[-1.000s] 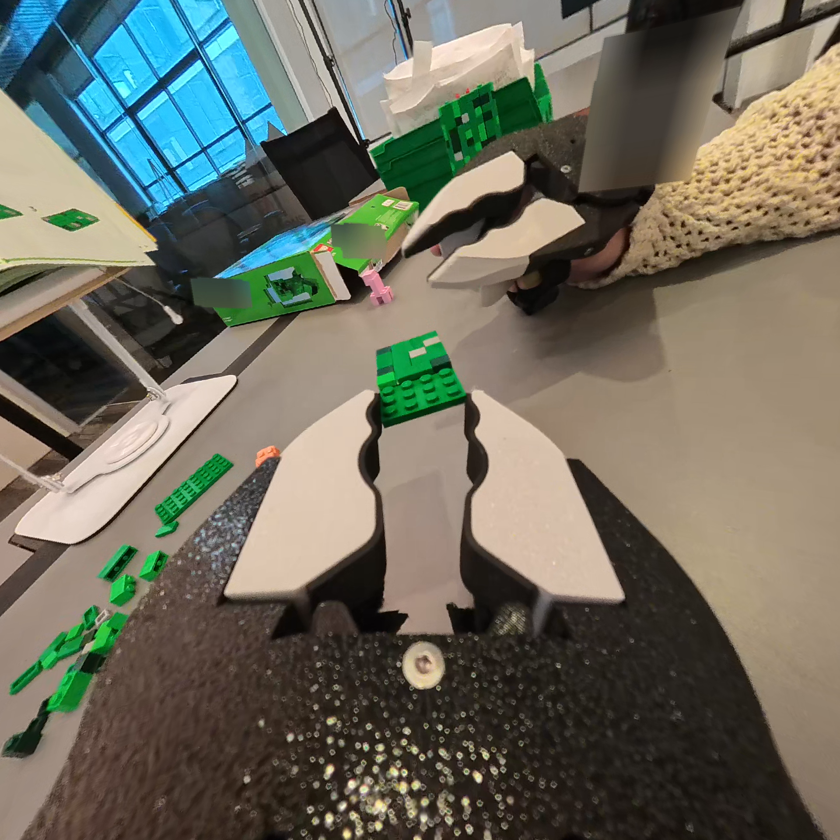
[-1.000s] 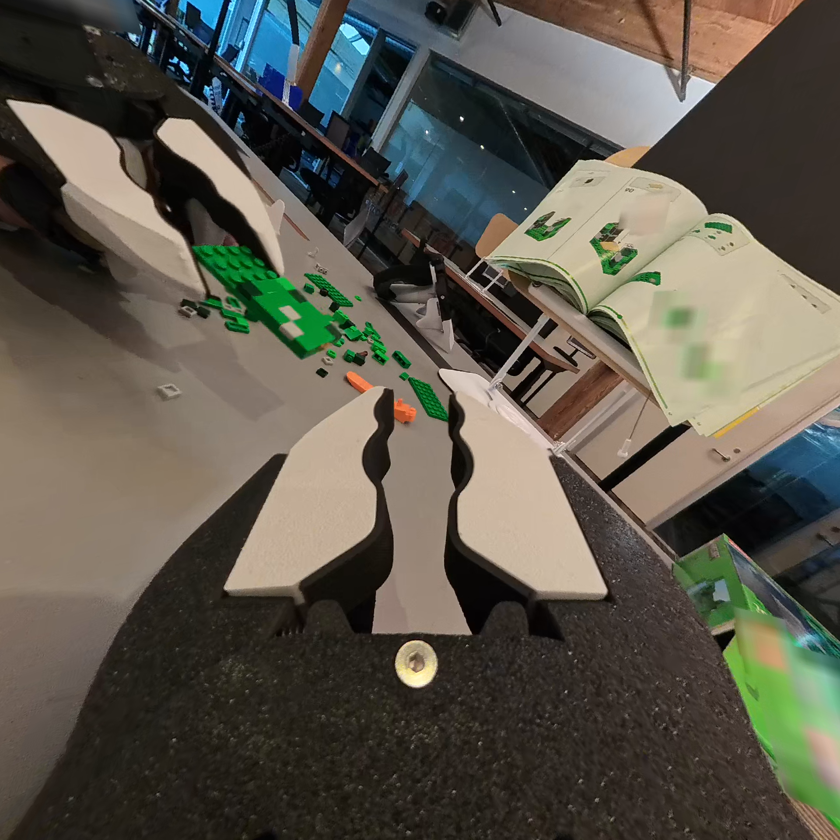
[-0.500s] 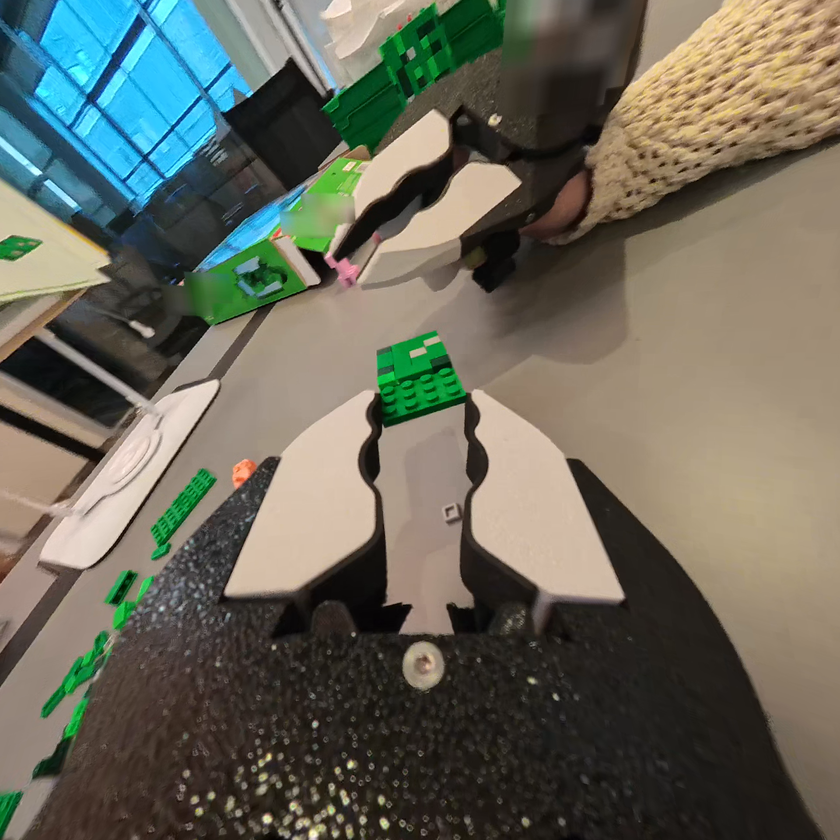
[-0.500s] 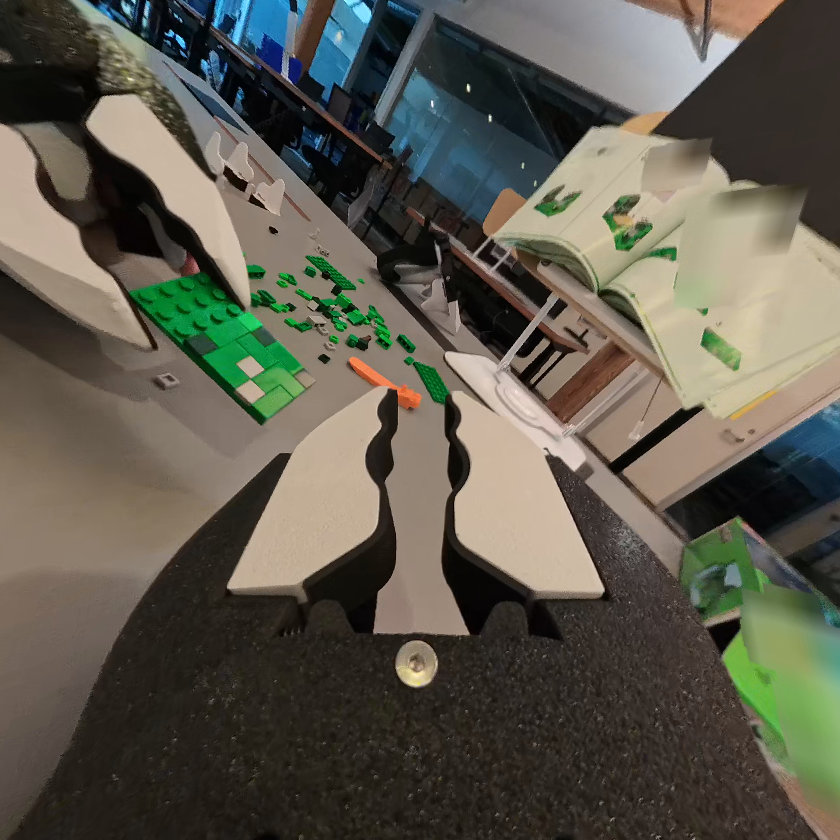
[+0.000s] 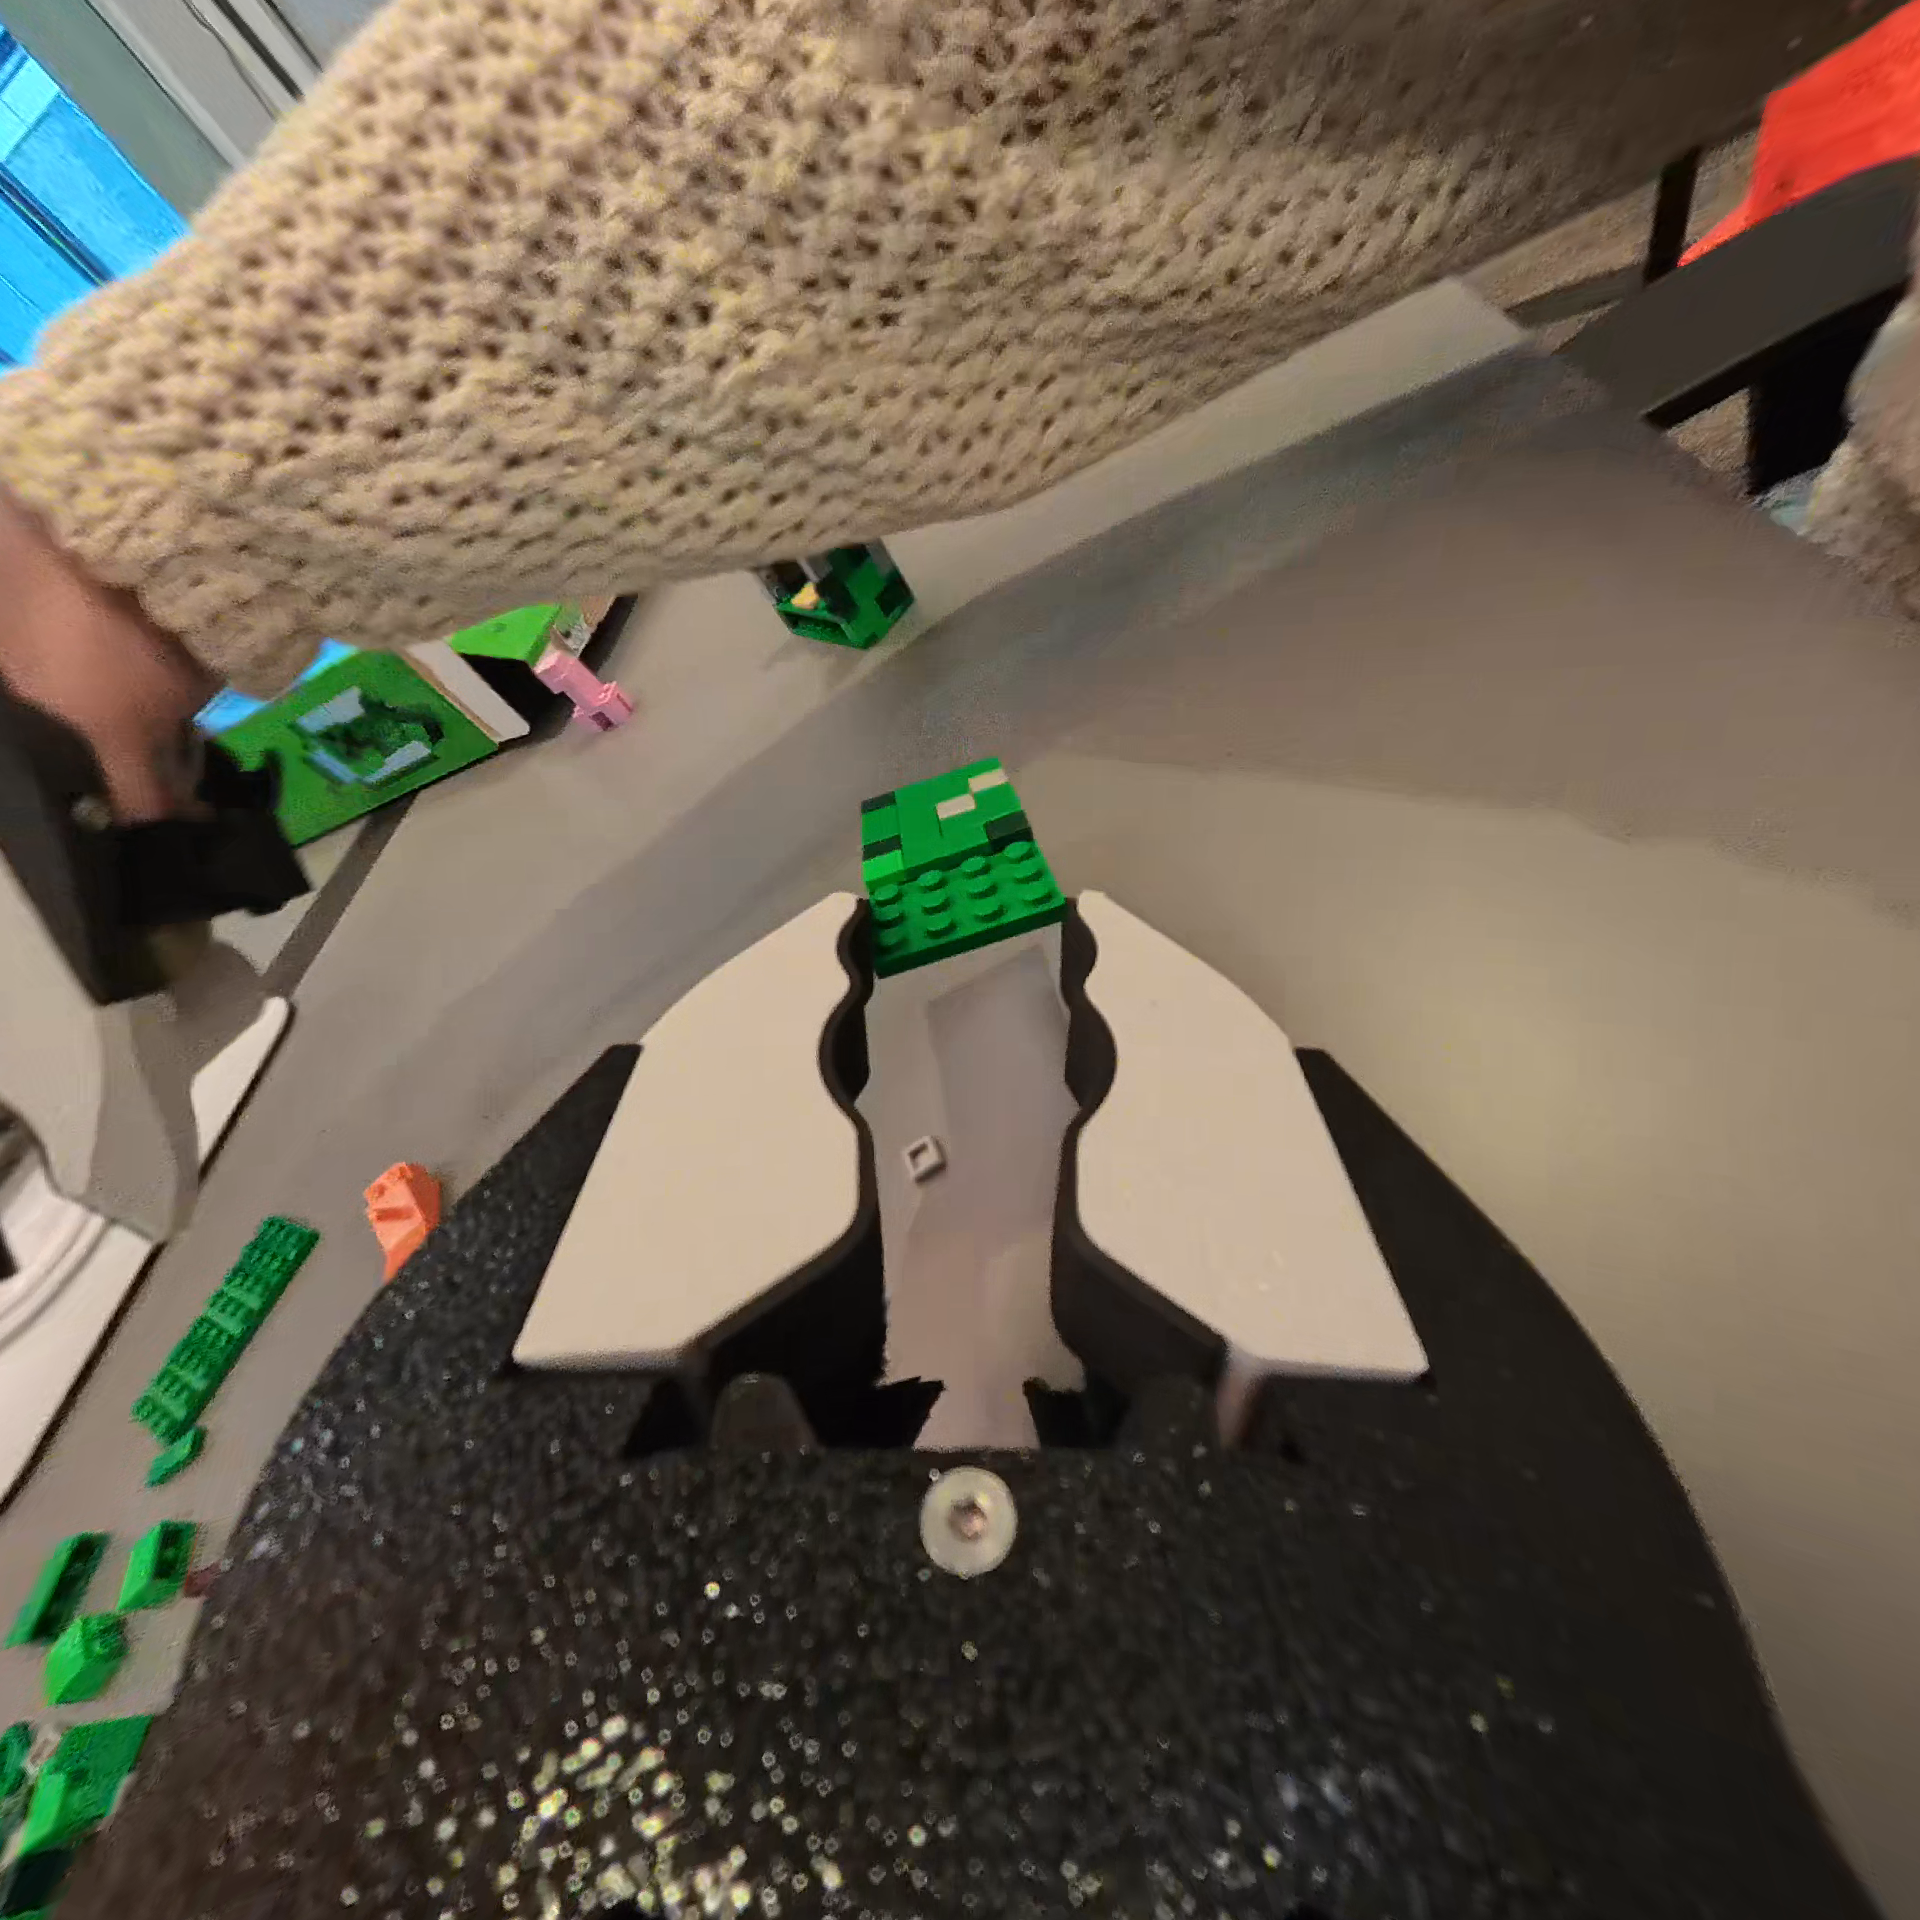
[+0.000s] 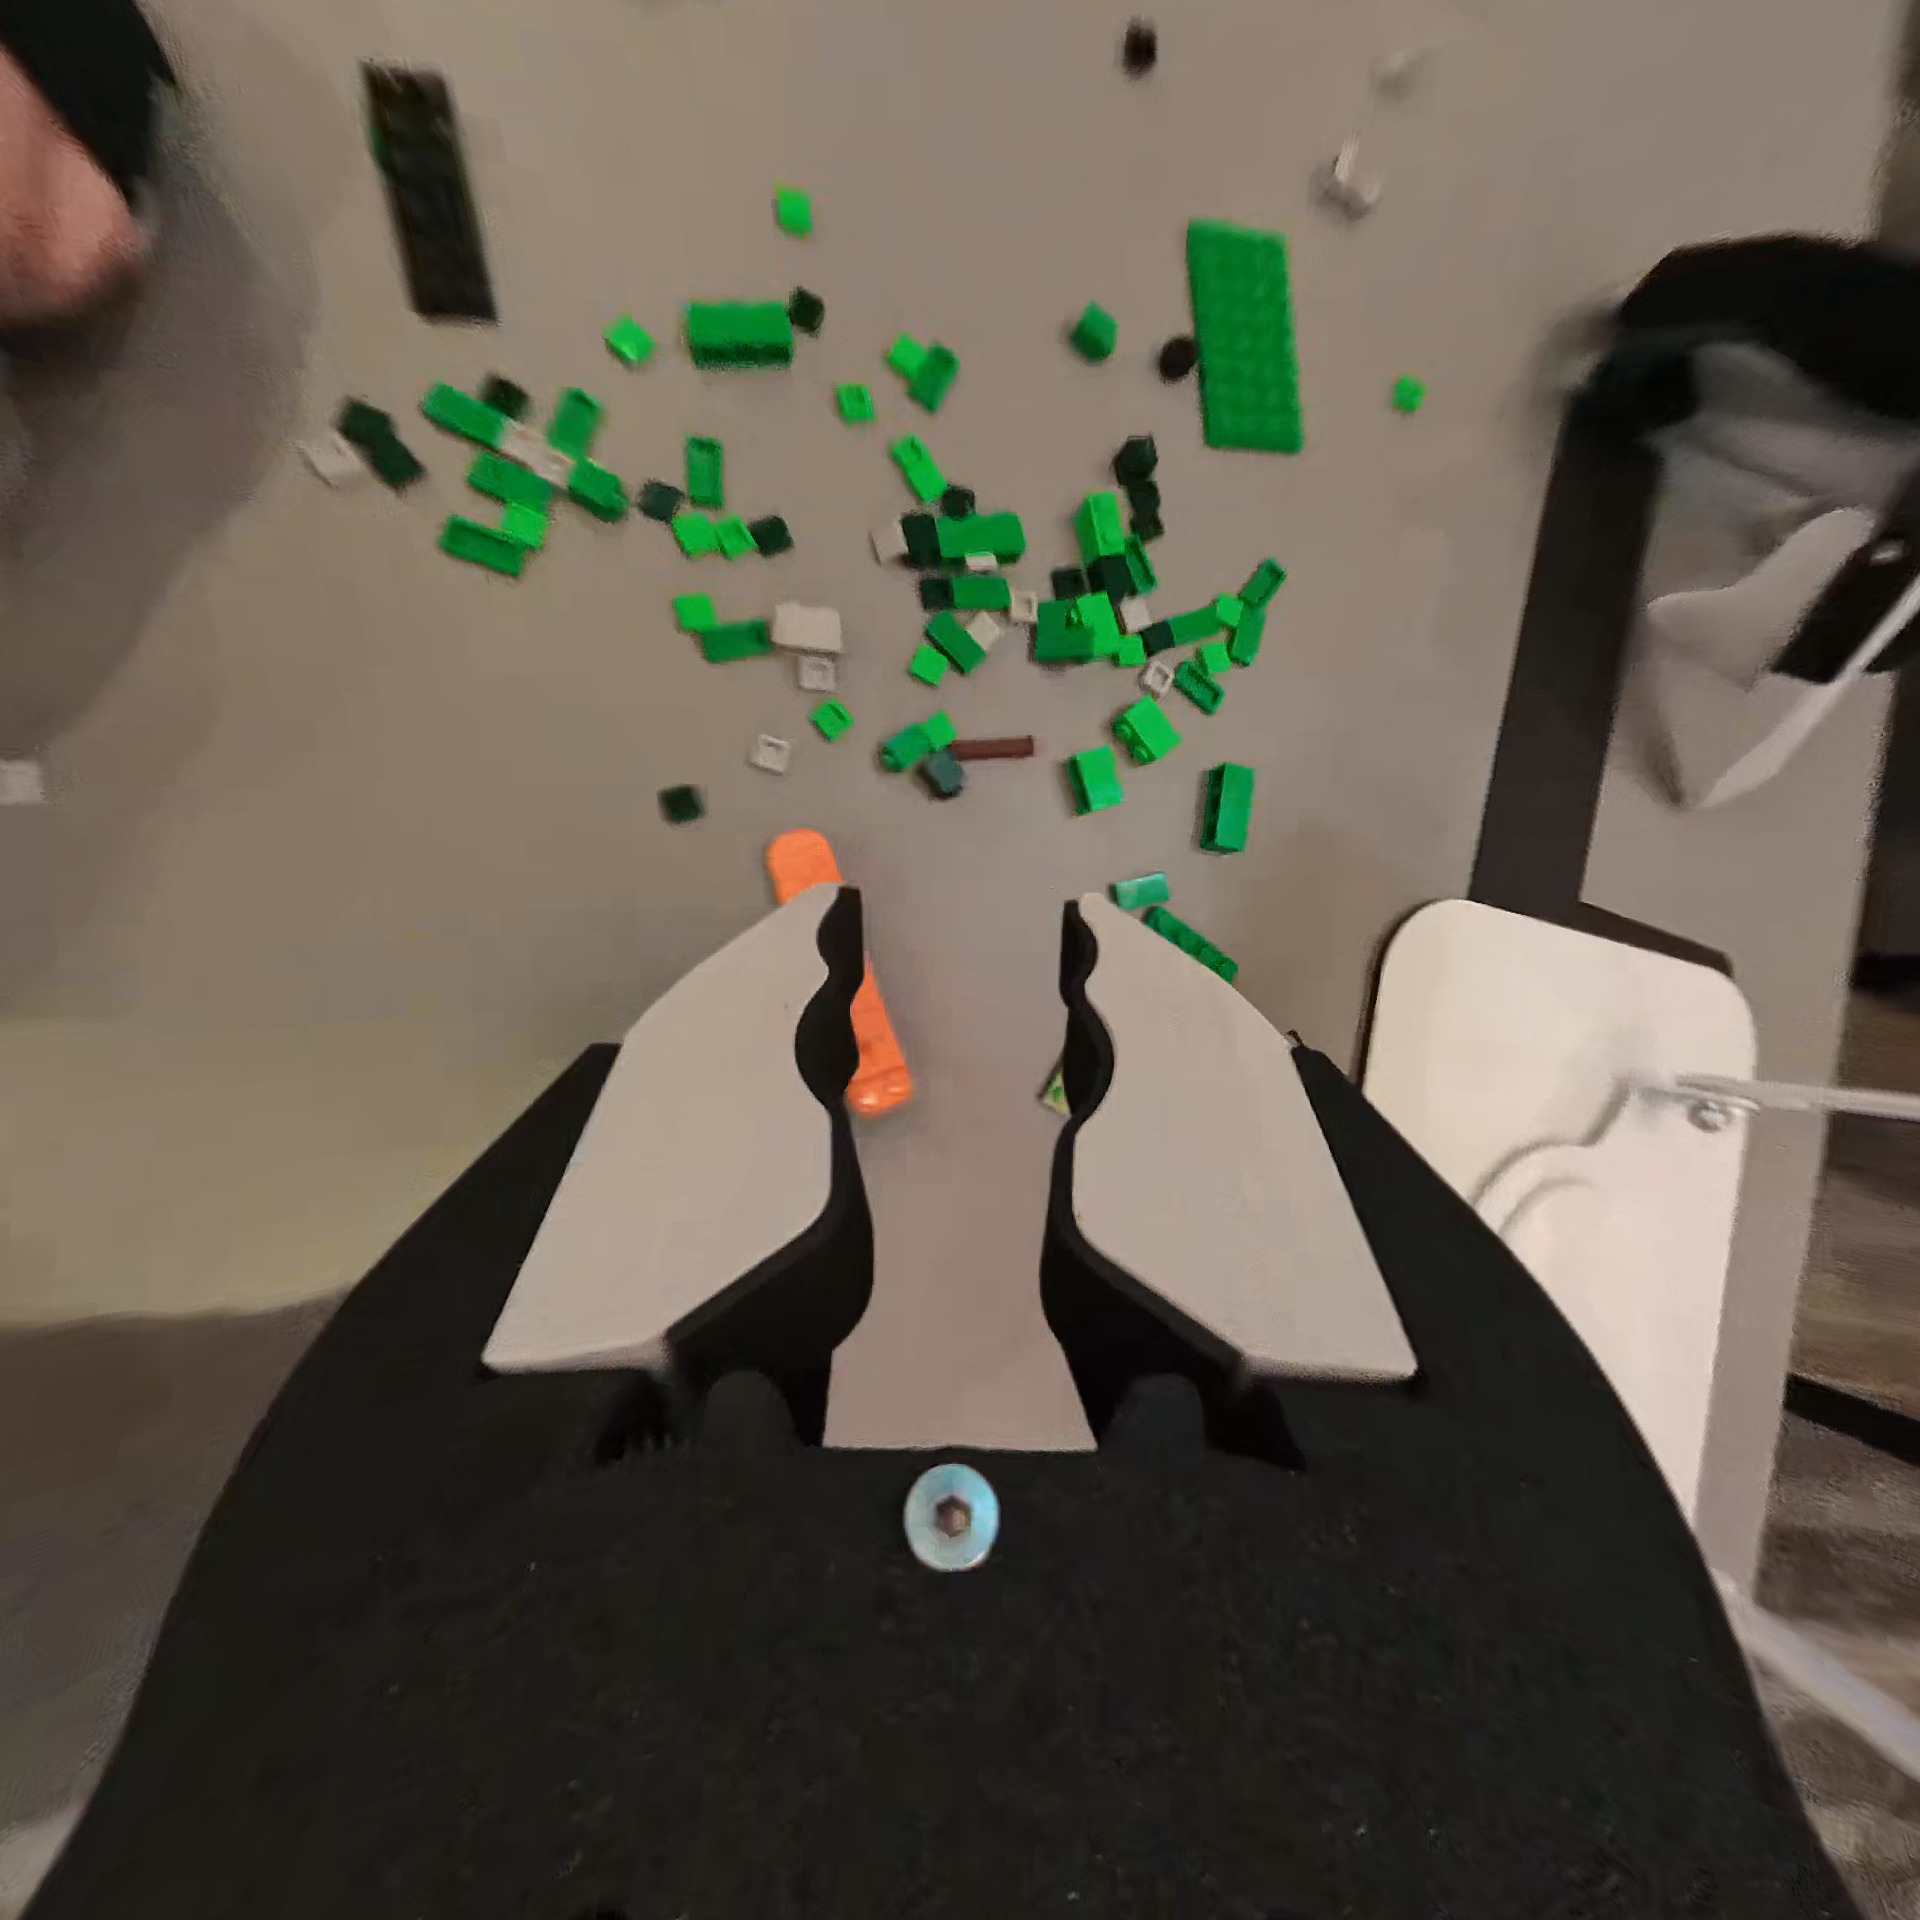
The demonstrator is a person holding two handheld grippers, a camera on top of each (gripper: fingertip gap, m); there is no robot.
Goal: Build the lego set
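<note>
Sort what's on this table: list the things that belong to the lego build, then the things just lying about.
For the build:
- green plate assembly held at the left gripper tips
- loose green bricks
- long green plate
- orange piece
- right gripper, open

Lying about:
- white stand base
- green box

Left gripper (image 5: 966, 920) pinches the green plate (image 5: 961, 894); right gripper (image 6: 961, 914) hangs agape, sleeved arm (image 5: 727, 281) crossing above the plate.

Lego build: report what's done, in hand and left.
Done: a small green plate assembly, part tiled on top. In hand: the left gripper grips its near edge; the right gripper, open and empty, hangs over the loose bricks. Left: most of it, since dozens of pieces lie scattered.
</note>
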